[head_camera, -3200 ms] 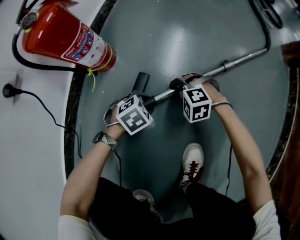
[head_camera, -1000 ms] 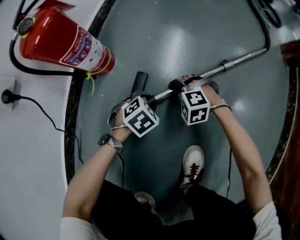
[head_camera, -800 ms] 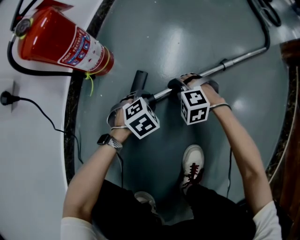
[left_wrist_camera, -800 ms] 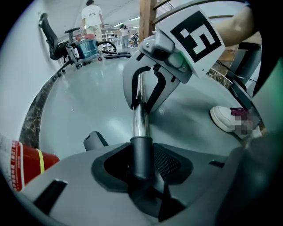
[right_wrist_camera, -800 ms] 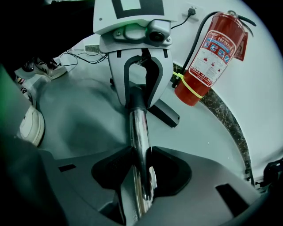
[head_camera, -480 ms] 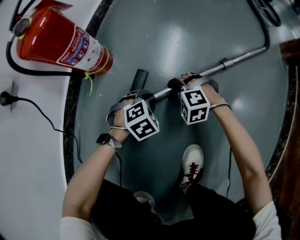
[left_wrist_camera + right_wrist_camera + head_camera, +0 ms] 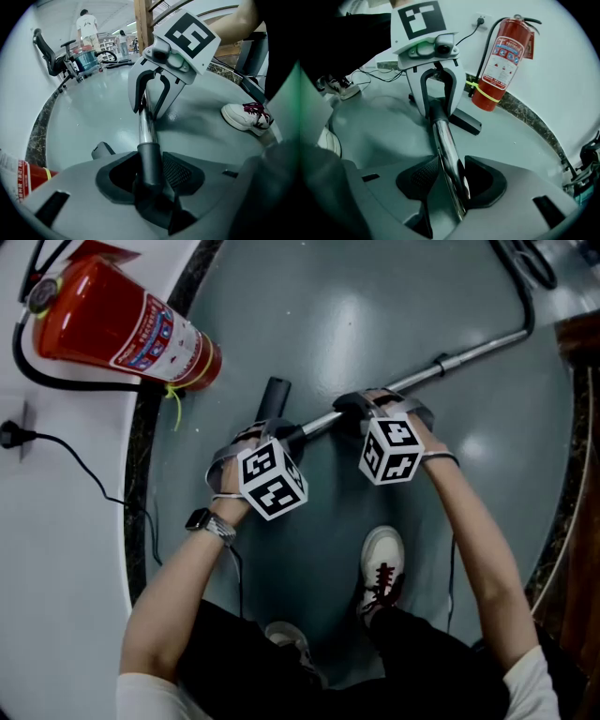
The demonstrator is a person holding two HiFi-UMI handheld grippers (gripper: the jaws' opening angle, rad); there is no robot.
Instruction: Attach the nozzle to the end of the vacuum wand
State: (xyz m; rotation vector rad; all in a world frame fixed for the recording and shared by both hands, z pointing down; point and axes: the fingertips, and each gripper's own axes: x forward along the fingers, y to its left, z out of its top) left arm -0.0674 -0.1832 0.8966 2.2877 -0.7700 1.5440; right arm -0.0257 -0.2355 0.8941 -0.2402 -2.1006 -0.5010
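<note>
At the far left a red fire extinguisher (image 7: pixel 122 320) is standing against the white wall (image 7: pixel 66 568). It is just behind the dark stone border (image 7: pixel 141 474) that is edging the grey floor (image 7: pixel 375 306).

Next, the left gripper (image 7: pixel 150 180) is pointing steeply down. Its pads are lying on the dark neck of the nozzle (image 7: pixel 274 399), though the jaws are opening at this moment. I think it is gripping there so that the socket is not turning on the tube. The nozzle's flat end is pointing toward the extinguisher, near it but apart, so room for swinging is getting small on that side.

The vacuum wand (image 7: pixel 444 145) is running away to the right, and its chrome end is going into the nozzle's neck (the joint is looking seated to me, though I am seeing no latch). The right gripper (image 7: pixel 451 180) is clasping the chrome tube just beside the joint, probably for pushing along it, and its jaws are opening too.

Beyond it the floor is lying free. The person's shoe (image 7: pixel 382 563) is standing apart from the wand, on the near side.
</note>
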